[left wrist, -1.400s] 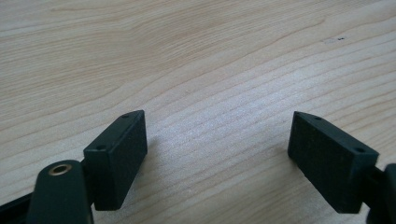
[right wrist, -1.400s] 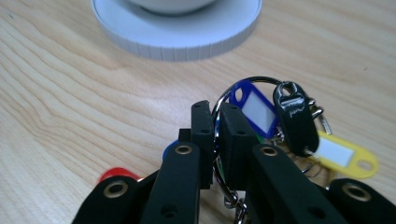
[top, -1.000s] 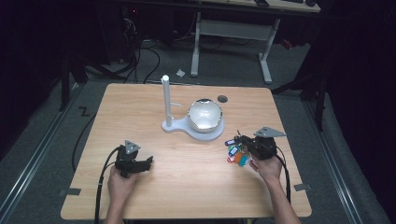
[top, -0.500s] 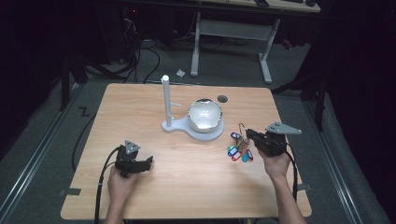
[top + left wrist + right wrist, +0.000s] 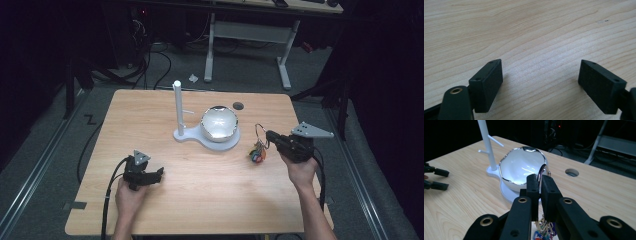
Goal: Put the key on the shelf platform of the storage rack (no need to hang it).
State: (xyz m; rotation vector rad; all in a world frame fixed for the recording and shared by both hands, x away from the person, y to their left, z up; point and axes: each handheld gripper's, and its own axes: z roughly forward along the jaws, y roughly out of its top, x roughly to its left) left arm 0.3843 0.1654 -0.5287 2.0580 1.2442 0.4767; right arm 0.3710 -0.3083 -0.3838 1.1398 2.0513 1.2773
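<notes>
Right claw (image 5: pixel 539 185) pinched the key ring (image 5: pixel 543 171) at frame centre, colourful tags (image 5: pixel 257 153) dangling just off the table (image 5: pixel 200 200) right of the bowl (image 5: pixel 219 122); light, floppy, so grip the ring; left claw (image 5: pixel 540 82) spread, empty.

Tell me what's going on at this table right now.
A person holds a gripper in each hand. The right gripper is shut on the ring of a key bunch, lifting it beside the white bowl and its peg stand. The left gripper rests open over bare table, holding nothing.
</notes>
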